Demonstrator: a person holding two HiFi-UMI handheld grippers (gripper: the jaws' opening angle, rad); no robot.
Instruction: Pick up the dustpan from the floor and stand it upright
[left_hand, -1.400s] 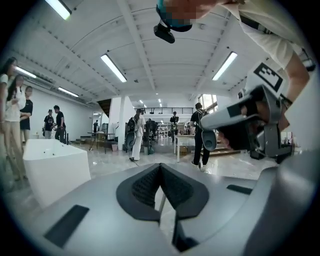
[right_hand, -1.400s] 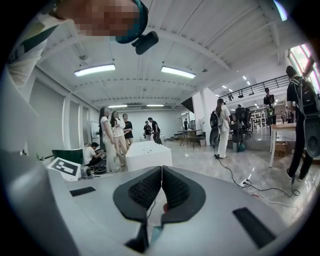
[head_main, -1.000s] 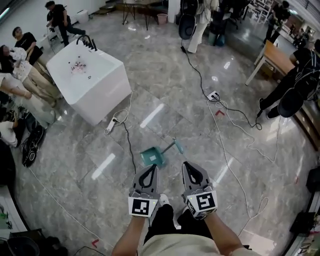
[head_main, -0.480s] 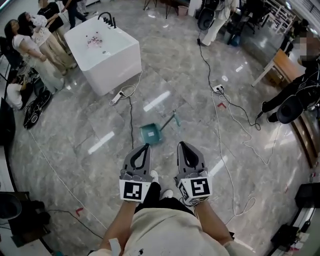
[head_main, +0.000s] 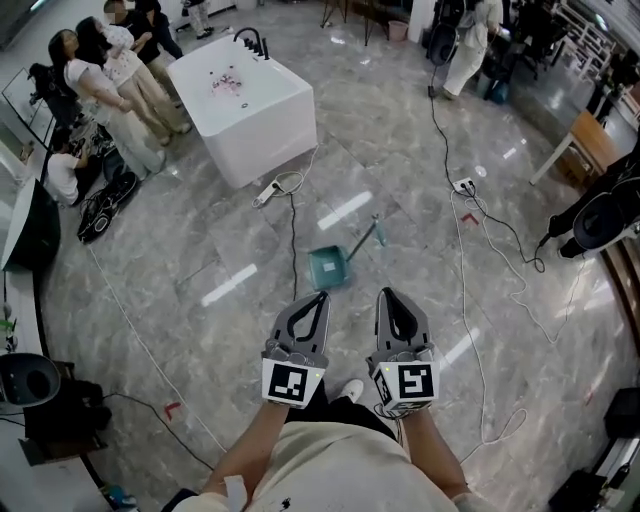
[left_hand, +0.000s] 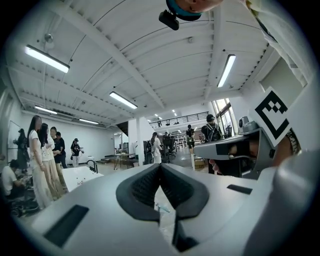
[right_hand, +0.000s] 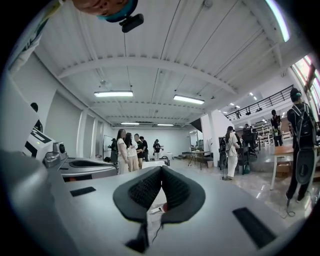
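Two grippers, and both are pinched shut on nothing. The left hand-held gripper (head_main: 320, 296) and the right hand-held gripper (head_main: 389, 293) are held side by side at about waist height, tips pointing forward. In each gripper's own view the dark pads meet at the tip and only floor shows through the gap behind them.

Just ahead of them the teal dustpan (head_main: 329, 267) is lying flat on the shiny grey marble floor (head_main: 200, 240). Its handle angles away to the right, and it's clear of both grippers, not touching either. A black cable (head_main: 292, 240) runs along the floor close to the pan's left side, up toward a white power strip (head_main: 268, 192). Farther back is a big white tub (head_main: 250, 105) with a black tap, and a few people (head_main: 110, 70) stand beside it at the far left.
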